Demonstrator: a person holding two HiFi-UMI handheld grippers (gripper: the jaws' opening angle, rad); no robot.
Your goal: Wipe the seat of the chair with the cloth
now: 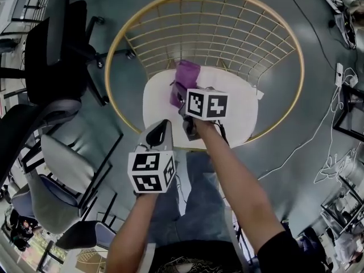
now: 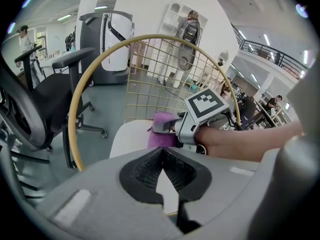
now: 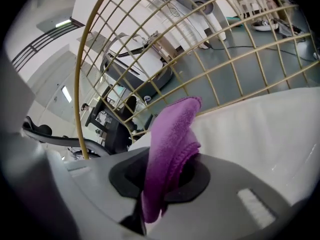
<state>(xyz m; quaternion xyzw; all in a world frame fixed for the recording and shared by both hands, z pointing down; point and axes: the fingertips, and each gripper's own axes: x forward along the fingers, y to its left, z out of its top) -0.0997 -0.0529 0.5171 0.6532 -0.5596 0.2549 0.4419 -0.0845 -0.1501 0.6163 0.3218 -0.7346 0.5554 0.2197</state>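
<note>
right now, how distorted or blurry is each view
Head view: fisheye curves the room's edges, seat sharp at centre. Left gripper view: dark corners, the left gripper close and soft. Right gripper view: cloth crisp in the right gripper, the gold wire back bows.

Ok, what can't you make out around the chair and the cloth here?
- Head view: the marker cube hides the right tool's grip on the cloth.
- Right gripper view: the tool's body hides the cloth's lower end.
- Head view: the seat covers the chair's legs.
</note>
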